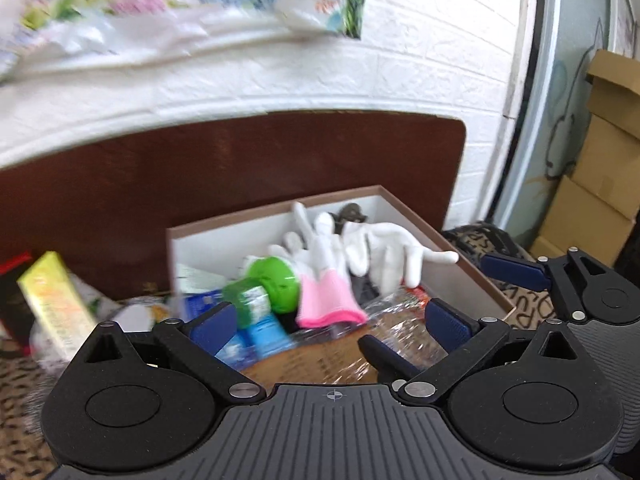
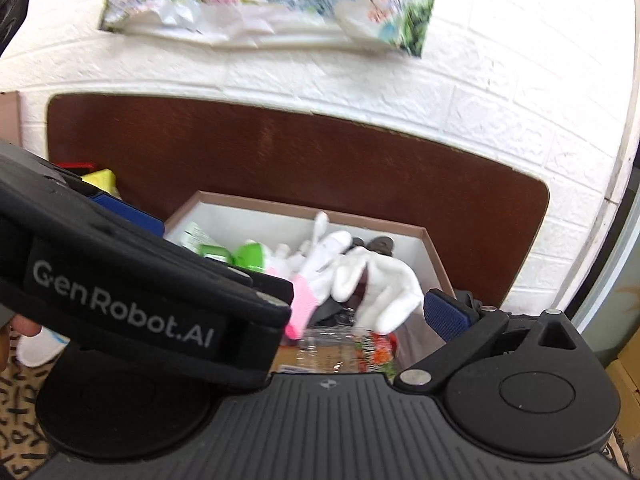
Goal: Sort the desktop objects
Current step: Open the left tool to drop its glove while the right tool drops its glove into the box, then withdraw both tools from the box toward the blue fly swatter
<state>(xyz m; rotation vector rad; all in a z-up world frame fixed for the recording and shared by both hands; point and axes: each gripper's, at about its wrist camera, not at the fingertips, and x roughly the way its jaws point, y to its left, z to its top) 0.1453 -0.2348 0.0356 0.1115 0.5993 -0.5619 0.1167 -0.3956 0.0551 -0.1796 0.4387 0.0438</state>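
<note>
Apparently, the gloves point(image 1: 360, 248) lie beyond the left claw point(image 1: 332, 326).

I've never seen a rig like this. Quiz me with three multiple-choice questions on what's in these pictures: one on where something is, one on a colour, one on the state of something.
1. Where do the white gloves lie?
A. In the open box
B. On the floor
C. Hung on the wall

2. What colour is the cuff on one glove?
A. Black
B. Pink
C. Orange

3. How do the jaws of the left gripper stand?
A. Clamped on a glove
C. Shut on nothing
B. Wide open, holding nothing

Answers: 1 A, the gloves rest on the things piled inside the box. 2 B, the cuff is bright pink. 3 B, the blue pads stand far apart with nothing held between them.
</note>
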